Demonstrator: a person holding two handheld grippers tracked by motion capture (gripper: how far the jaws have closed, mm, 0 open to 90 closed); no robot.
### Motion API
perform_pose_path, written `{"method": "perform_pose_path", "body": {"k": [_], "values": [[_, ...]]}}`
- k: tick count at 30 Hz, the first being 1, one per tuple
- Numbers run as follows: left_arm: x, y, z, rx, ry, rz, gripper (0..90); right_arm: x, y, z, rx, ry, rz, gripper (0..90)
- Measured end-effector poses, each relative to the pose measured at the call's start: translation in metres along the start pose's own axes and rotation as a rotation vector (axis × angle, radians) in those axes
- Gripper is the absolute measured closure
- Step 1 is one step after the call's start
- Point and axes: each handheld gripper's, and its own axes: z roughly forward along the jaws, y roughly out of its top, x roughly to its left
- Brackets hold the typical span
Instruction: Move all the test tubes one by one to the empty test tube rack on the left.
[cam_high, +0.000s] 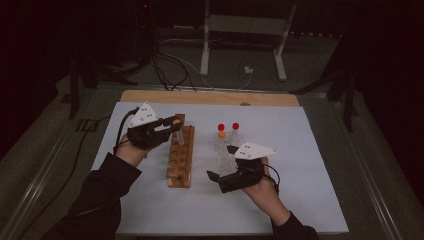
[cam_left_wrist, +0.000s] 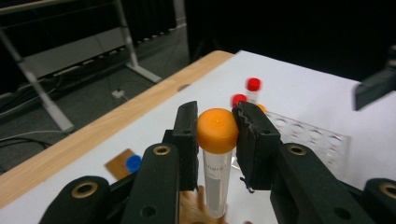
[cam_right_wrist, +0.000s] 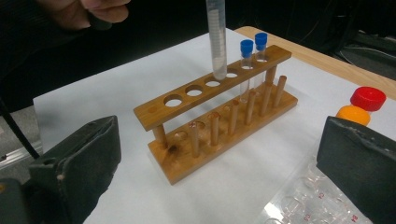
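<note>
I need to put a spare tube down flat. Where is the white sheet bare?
The white sheet lies bare right of the clear plastic rack, and along its near edge. Crowded: between that and the wooden tube rack.

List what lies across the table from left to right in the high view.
left gripper holding the orange-capped tube → wooden rack → clear plastic rack with red- and orange-capped tubes → right gripper, jaws wide open.

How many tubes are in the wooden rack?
2 blue-capped tubes stand side by side at the far end of the wooden rack. A third, orange-capped tube hangs above a hole, held by the left tool.
</note>
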Motion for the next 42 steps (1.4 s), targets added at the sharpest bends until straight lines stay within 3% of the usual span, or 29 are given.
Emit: {"method": "perform_pose_path", "body": {"k": [6,11,15,21,32,34,42], "values": [[0.010,-0.007,0.009,0.025,0.042,-0.012,72.0,-0.001,0.000,0.000,0.001,-0.006,0.000,0.0],[0.017,-0.016,0.014,0.017,0.060,-0.045,71.9,-0.001,0.000,-0.001,-0.002,-0.009,-0.001,0.0],[0.019,-0.022,0.018,0.040,0.075,-0.039,72.0,-0.001,-0.001,0.000,0.001,-0.010,0.001,0.0],[0.019,-0.035,0.027,0.072,0.064,-0.065,71.9,-0.001,-0.002,0.001,0.006,-0.008,0.000,0.0],[0.014,-0.054,0.042,0.153,0.066,-0.048,71.9,-0.002,-0.002,0.000,0.003,-0.010,0.003,0.0],[0.014,-0.055,0.043,0.162,0.065,-0.052,71.9,-0.002,-0.002,0.000,0.004,-0.011,0.003,0.0],[0.011,-0.052,0.048,0.218,0.076,-0.003,71.8,-0.003,-0.002,0.000,0.002,-0.013,0.006,0.0]]}}
